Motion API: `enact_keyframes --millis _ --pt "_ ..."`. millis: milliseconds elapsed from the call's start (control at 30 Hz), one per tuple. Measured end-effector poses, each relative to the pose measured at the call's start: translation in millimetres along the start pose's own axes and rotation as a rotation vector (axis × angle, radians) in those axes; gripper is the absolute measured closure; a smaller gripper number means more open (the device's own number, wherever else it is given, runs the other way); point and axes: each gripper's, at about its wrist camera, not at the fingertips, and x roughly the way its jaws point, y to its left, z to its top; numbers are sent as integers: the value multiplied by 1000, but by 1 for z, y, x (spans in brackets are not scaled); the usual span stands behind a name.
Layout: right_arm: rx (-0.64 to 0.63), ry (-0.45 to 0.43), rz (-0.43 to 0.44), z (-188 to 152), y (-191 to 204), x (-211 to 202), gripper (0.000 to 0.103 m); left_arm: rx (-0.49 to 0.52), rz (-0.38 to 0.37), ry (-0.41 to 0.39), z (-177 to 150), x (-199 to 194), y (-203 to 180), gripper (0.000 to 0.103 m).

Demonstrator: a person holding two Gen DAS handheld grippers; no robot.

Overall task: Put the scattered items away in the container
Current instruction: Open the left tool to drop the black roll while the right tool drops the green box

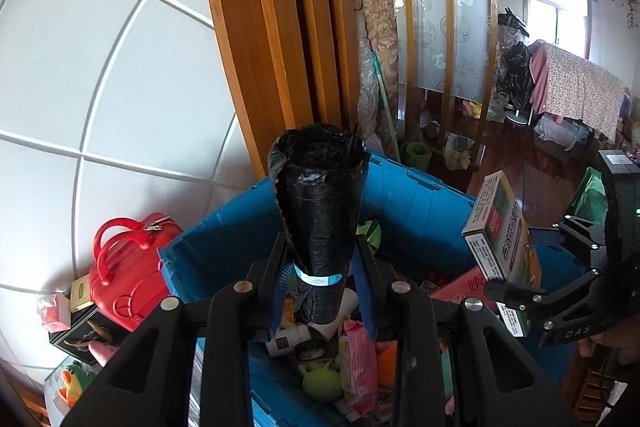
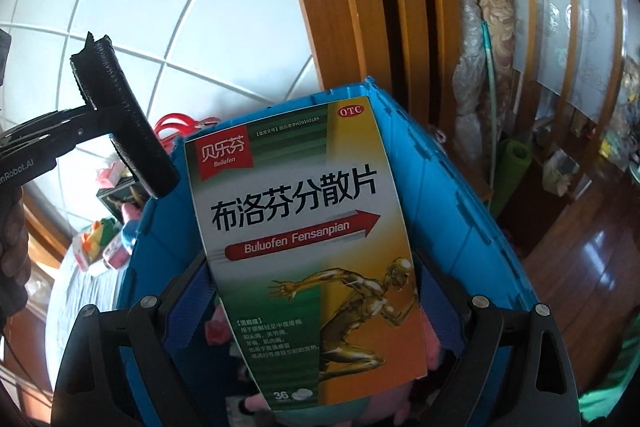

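I am holding both grippers over the blue crate (image 1: 416, 195), each one carrying something. My left gripper (image 1: 324, 267) is pinching a black roll (image 1: 320, 203) of bin bags near its lower, banded end; the blue pads (image 1: 280, 291) are pressing its sides, and the roll is standing up out of the jaws, its ragged top rising above the crate's far wall. From the right wrist view that roll is hanging tilted at the crate's left corner.

My right gripper (image 2: 316, 291) is pinching a medicine box (image 2: 304, 239) by its lower half, the printed face turned toward the camera and blocking most of the crate's inside. In the left wrist view the box is sitting above the crate's right side.

Inside the crate I am seeing a jumble: a pink packet (image 1: 358, 359), a green ball (image 1: 322, 383), a small white bottle (image 1: 286, 341).

Outside it, to the left, a red case (image 1: 128, 279) is standing by the tiled wall (image 1: 100, 67), with a duck toy (image 1: 72, 385) nearer me.
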Motion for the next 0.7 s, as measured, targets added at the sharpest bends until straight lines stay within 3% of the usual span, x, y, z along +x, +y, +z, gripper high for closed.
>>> enact_keyframes --millis 267,433,500,533,567,700 --pt "-21 4 1 18 4 22 9 -17 4 13 8 21 6 74" --pt "-15 -10 -2 31 7 28 7 -41 23 -27 15 25 13 73" --pt "-13 3 -24 35 7 33 0 -32 68 0 16 31 15 38" --pt "-11 3 -36 36 7 33 0 -42 109 -7 16 31 18 5" --pt "-3 -2 -38 37 7 33 0 -66 135 -31 14 26 23 0" --pt "15 10 -29 31 3 31 0 -152 104 -27 2 17 46 0"
